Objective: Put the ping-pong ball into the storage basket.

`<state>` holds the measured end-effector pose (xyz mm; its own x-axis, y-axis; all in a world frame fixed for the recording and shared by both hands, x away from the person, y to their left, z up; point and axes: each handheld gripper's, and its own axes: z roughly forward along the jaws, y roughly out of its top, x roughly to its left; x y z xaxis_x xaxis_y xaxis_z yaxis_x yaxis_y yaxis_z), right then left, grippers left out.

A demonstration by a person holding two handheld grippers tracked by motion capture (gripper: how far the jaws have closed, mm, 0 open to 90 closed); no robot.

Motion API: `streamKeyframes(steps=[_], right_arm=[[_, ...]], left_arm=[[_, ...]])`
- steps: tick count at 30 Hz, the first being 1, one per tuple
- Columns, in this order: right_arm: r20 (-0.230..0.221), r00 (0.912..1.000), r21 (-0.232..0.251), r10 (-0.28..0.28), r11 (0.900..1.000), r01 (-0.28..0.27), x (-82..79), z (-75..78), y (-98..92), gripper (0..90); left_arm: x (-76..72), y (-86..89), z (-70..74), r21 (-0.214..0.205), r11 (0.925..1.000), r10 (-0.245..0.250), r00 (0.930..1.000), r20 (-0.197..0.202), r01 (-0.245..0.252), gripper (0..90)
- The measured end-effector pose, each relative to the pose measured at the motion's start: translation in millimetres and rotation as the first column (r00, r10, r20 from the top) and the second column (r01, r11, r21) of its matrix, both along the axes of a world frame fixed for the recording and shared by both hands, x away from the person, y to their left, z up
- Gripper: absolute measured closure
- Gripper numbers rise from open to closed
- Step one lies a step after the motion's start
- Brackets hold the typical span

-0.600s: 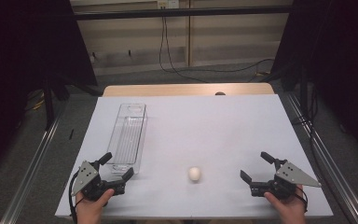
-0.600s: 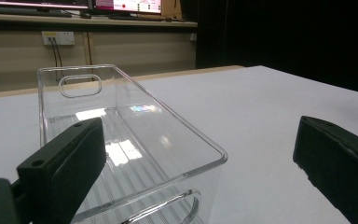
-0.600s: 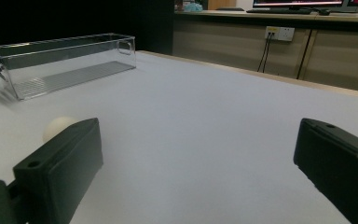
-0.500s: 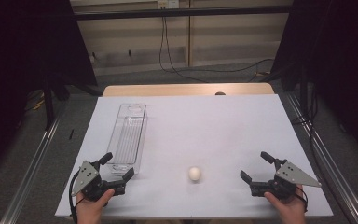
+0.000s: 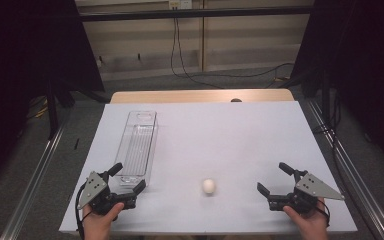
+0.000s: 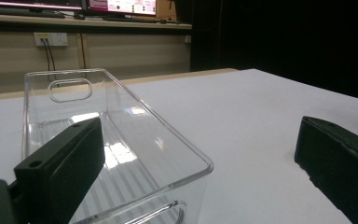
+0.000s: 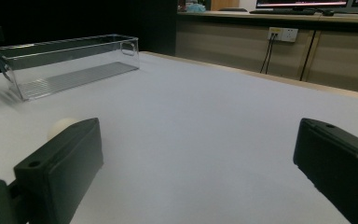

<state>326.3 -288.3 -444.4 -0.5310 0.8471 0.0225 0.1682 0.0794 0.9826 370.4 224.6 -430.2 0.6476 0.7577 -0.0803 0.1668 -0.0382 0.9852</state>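
The small off-white round ball [image 5: 208, 186] is lying low in the frame's centre on the white tabletop [image 5: 230, 135], between both spread, empty tongs, left tongs [image 5: 128, 183] and right tongs [image 5: 275, 179], slightly nearer the right.

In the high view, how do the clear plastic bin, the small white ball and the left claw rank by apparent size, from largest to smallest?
1. Long clear plastic bin, clearly largest.
2. Black left claw with its grey plate; it sits nearer the camera, which may enlarge it.
3. Small white ball, clearly smallest.
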Motion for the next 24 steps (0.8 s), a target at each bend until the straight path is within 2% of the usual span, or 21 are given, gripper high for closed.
streamKeyframes(steps=[1,2,3,4,6,14,15,16,17,18,19,21,24], right_arm=[[0.003,1.0,-0.004,0.004,1.0,-0.004,0.1,0.3,0.0,0.8],[0.005,0.9999,-0.002,0.009,1.0,-0.009,0.4,0.4,0.7,0.8],[0.005,0.9999,-0.002,0.009,1.0,-0.009,0.4,0.4,0.7,0.8],[0.002,1.0,-0.002,0.009,1.0,-0.009,0.5,0.1,0.9,0.8],[0.003,0.9999,-0.01,0.015,0.9998,-0.015,0.6,-0.4,0.4,0.8],[-0.002,0.9999,0.001,0.011,0.9999,-0.011,-0.1,0.6,0.4,0.9],[-0.003,0.9999,-0.003,0.016,0.9999,-0.017,-0.1,0.5,0.2,1.0],[-0.002,0.9999,0.004,0.017,0.9999,-0.017,-0.1,0.5,1.0,1.0],[-0.001,0.9998,0.003,0.02,0.9998,-0.02,-0.1,0.5,1.2,1.0],[0.0,0.9998,0.003,0.021,0.9998,-0.021,-0.2,0.6,1.2,1.1],[-0.002,0.9998,0.004,0.019,0.9998,-0.019,-0.4,0.7,1.1,1.1],[-0.005,0.9998,0.006,0.02,0.9998,-0.02,-0.7,0.9,0.9,1.1],[0.0,0.9997,-0.002,0.026,0.9997,-0.026,-0.5,0.9,-0.1,1.1]], left_arm=[[0.2,-0.6,0.4,0.003,1.0,-0.006,1.0,0.004,0.006,1.7],[-0.2,-2.5,0.7,-0.017,0.9998,-0.012,0.9999,-0.003,0.012,1.7],[0.4,-2.3,1.6,0.0,0.9998,-0.018,0.9998,0.002,0.018,1.7],[-0.1,-4.7,2.8,-0.004,1.0,-0.007,1.0,-0.004,0.007,1.7],[0.0,-5.9,3.6,0.002,0.9999,-0.016,0.9999,-0.001,0.016,1.7],[3.3,-15.0,6.7,-0.017,0.9995,-0.028,0.9996,-0.005,0.028,1.7],[3.3,-16.3,7.0,-0.016,0.9992,-0.036,0.9994,-0.005,0.036,1.7],[4.2,-17.9,8.8,0.007,0.9992,-0.04,0.9992,-0.003,0.04,1.7],[4.2,-17.9,8.8,0.007,0.9992,-0.04,0.9992,-0.003,0.04,1.7],[4.3,-21.1,9.1,-0.016,0.9991,-0.039,0.9992,-0.002,0.039,1.7],[4.9,-24.2,10.2,-0.015,0.9991,-0.04,0.9992,-0.003,0.04,1.7],[5.6,-25.8,11.1,0.013,0.9987,-0.05,0.9987,0.001,0.05,1.8],[5.9,-31.6,11.3,0.002,0.9983,-0.058,0.9983,-0.001,0.058,1.7]])
